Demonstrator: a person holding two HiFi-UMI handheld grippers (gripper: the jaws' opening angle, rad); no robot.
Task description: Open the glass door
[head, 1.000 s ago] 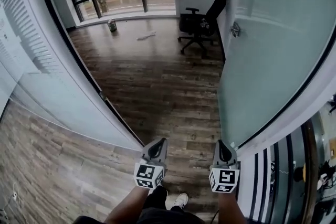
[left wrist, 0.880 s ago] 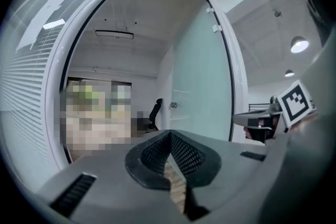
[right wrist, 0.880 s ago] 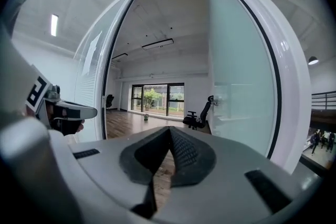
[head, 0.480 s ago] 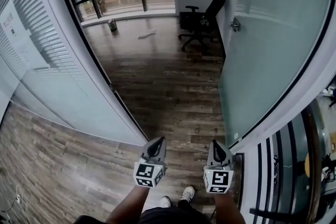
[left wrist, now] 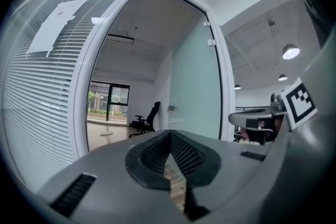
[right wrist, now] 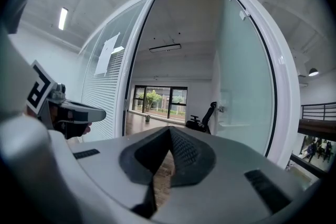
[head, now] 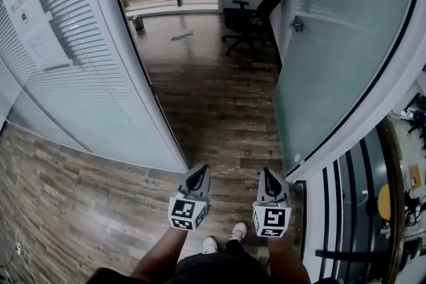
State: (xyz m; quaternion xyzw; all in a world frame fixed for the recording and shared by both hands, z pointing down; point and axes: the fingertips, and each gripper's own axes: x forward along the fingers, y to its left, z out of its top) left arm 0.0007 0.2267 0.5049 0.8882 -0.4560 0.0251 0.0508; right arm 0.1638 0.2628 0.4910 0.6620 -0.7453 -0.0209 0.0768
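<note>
The frosted glass door (head: 333,63) stands swung open into the room at the right of the doorway, its metal handle (head: 296,24) far up the panel. My left gripper (head: 198,173) and right gripper (head: 268,175) are side by side, level, just outside the threshold. Both are shut and hold nothing. Neither touches the door. The left gripper view looks past its closed left gripper (left wrist: 170,136) at the door (left wrist: 194,86) and doorway. In the right gripper view, the right gripper (right wrist: 169,131) faces the same door (right wrist: 241,86).
A glass wall with white blinds (head: 80,56) and a taped paper sheet (head: 36,23) runs along the left. Inside the room stand a black office chair (head: 256,16) and a small can (head: 138,23) on the wood floor. A black railing (head: 339,209) is at the right.
Both grippers have drawn back from the doorway together, still shut. The door stays open, and more of the blind-covered wall shows on the left.
</note>
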